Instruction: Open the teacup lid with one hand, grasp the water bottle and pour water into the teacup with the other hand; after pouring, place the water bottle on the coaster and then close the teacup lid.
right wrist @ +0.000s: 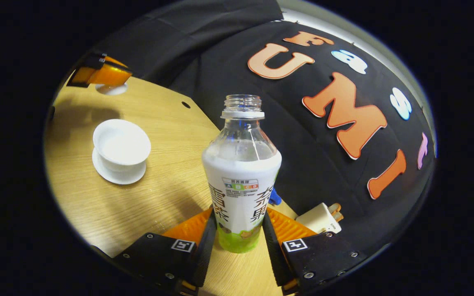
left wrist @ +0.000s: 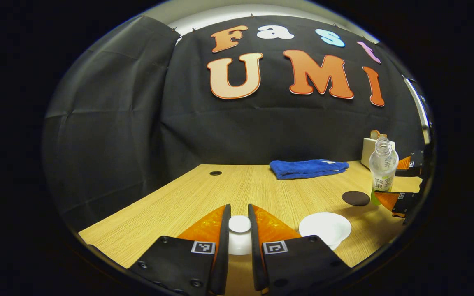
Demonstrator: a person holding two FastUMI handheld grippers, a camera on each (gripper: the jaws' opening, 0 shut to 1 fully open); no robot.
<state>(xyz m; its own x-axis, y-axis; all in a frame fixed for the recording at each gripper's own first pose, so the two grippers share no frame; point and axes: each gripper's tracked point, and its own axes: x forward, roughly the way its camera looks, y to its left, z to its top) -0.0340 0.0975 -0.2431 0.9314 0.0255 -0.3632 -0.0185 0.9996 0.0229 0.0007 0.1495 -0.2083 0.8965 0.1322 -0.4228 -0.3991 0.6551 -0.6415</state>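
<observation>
Your left gripper (left wrist: 239,230) covers most of the teacup lid (left wrist: 239,225); whether the lid's rim touches the worktop (left wrist: 179,197) cannot be told. Your right gripper (right wrist: 239,230) hides both lower flanks of the water bottle (right wrist: 241,185). Water level inside is unreadable behind the label. The white box (right wrist: 319,218) is partly cut off behind the jaws.

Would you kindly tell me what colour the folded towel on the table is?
The towel is bright blue, seen best in the left gripper view, lying at the table's far edge.
</observation>
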